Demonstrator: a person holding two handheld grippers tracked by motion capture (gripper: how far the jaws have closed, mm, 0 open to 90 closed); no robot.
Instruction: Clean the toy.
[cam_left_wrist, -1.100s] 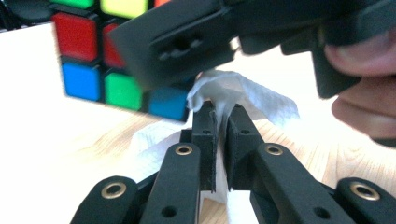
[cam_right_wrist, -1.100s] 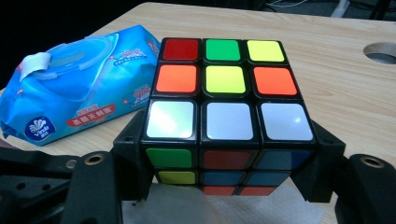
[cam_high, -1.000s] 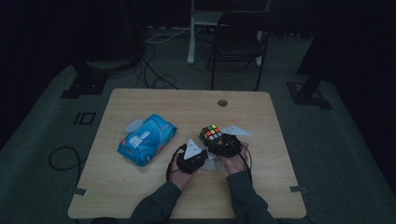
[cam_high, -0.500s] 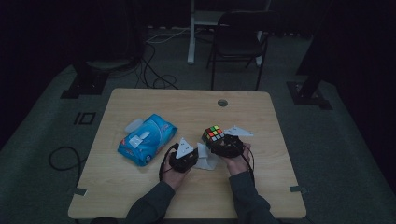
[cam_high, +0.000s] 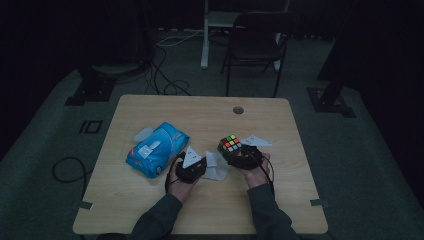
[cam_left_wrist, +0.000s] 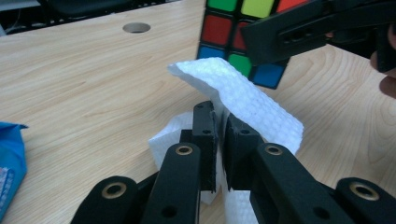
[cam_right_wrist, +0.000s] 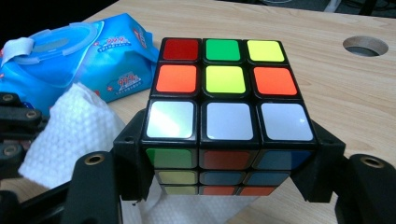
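The left gripper (cam_left_wrist: 218, 140) has its black fingers (cam_left_wrist: 205, 135) clenched on a white textured paper wipe (cam_left_wrist: 252, 105), which folds up and over their tips. Just beyond it, the right gripper (cam_right_wrist: 229, 161) grasps a multicoloured plastic puzzle cube (cam_right_wrist: 224, 107) by two opposite sides, white row nearest. A blue soft pack of wet wipes (cam_high: 156, 149) lies beside the left fingers on the light wooden table (cam_high: 280, 125).

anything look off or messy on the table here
Nothing spilled or damaged. The puzzle cube is scrambled, its colours mixed on each face, and the wipe in the left gripper is crumpled. The wipes pack lies askew.
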